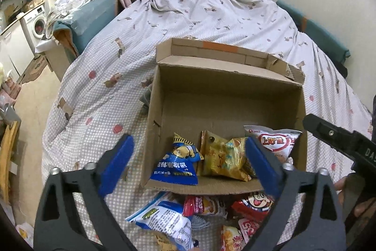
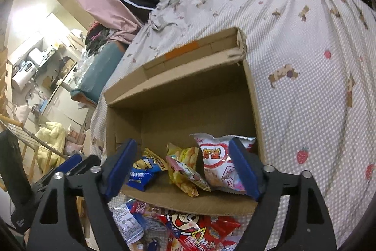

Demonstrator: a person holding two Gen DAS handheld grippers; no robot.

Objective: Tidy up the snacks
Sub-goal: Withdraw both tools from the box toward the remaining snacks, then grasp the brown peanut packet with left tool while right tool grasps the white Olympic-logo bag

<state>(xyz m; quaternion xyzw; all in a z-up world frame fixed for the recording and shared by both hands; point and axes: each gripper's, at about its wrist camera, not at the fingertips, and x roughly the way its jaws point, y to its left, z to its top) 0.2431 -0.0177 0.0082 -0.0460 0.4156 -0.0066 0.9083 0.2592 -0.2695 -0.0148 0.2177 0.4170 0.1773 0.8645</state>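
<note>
With both jaws spread and empty, my left gripper (image 1: 188, 164) and right gripper (image 2: 183, 167) hover over the bed (image 1: 211, 15). Just ahead sits the cardboard box (image 1: 225, 91) holding three snack packets (image 1: 223, 157); loose snacks (image 2: 188, 227) lie beneath my fingers.

left wrist view: close above the cardboard box (image 1: 225, 95), facing in, level.
right wrist view: same box (image 2: 183, 95) close, frame rolled.
shared: box interior, snack packets (image 1: 223, 159), loose pile at bottom edge.

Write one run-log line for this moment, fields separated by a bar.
left gripper: open, empty | right gripper: open, empty | cardboard box: three snack packets inside | loose snack pile: on bed before box
</note>
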